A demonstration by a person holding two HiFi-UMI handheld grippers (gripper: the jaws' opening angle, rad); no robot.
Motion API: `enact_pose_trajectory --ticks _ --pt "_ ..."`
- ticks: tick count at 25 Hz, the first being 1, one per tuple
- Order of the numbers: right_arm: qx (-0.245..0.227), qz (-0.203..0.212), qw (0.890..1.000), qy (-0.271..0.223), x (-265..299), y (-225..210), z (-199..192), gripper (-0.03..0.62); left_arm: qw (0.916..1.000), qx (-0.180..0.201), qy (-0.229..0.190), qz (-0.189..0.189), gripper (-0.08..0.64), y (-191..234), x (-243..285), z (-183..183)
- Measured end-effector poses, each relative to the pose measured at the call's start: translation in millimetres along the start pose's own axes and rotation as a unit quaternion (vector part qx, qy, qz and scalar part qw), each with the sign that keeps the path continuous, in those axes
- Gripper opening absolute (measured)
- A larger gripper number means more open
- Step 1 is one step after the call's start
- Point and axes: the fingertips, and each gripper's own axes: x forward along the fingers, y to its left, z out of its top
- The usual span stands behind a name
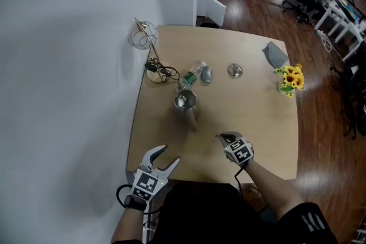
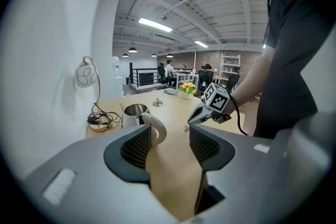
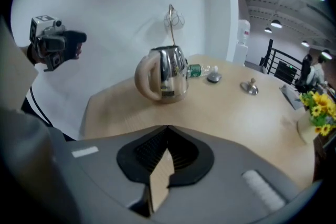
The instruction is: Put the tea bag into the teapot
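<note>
Table (image 1: 269, 123): pale wood, set against a white wall; the teapot stands near its middle.
Left gripper (image 1: 170, 154): at the table's near edge, nearer the person than the teapot and towards the wall. Its jaws stand wide apart with only bare table between them, and they point towards the teapot's handle.
Right gripper (image 1: 220, 136): on the near side of the teapot, away from the wall, with its tip down at the tabletop. Its jaws are closed, pads together.
Teapot (image 1: 185, 101): shiny steel, upright, with no lid on. Its beige handle points towards the person.
Wire stand (image 1: 143, 36): well behind the teapot, at the wall corner.
Cloth (image 1: 276, 54): grey, far from the teapot, at the far corner away from the wall.
Flowers (image 1: 291, 78): yellow, near the cloth.
Cable (image 1: 160, 70): a black coil behind the teapot, on the wall side.
Bottle (image 1: 191, 75): lying down just behind the teapot.
Lid (image 1: 234, 70): behind the teapot, away from the wall.
Tea bag (image 2: 186, 128): a small pale scrap right at the right gripper's tip, well short of the teapot. It is too small to tell whether it is pinched.
</note>
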Motion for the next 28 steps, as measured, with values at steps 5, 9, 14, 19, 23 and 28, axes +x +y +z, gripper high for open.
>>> enact_pose_trajectory --ticks 5,9,14,19,23,28 --pt "-0.012 -0.013 0.997 -0.078 -28 -9 78 0.009 0.9999 0.003 -0.015 -0.001 0.224 12 4 7" --pt "-0.029 -0.008 0.991 -0.131 -44 -5 146 0.009 0.9996 0.009 -0.025 -0.003 0.224 20 5 14" --pt "-0.054 0.012 0.985 -0.161 -38 10 213 0.009 0.9995 0.013 -0.028 -0.002 0.224 26 3 15" --pt "-0.076 0.018 0.986 -0.144 3 17 240 0.009 0.9996 0.007 -0.028 0.007 0.224 35 -4 9" --pt "-0.100 0.017 0.988 -0.119 36 22 236 0.009 0.9996 -0.001 -0.020 0.021 0.224 42 -13 0" --pt "-0.095 0.015 0.991 -0.097 63 18 229 0.009 0.9992 -0.013 -0.014 0.034 0.224 49 -22 -12"
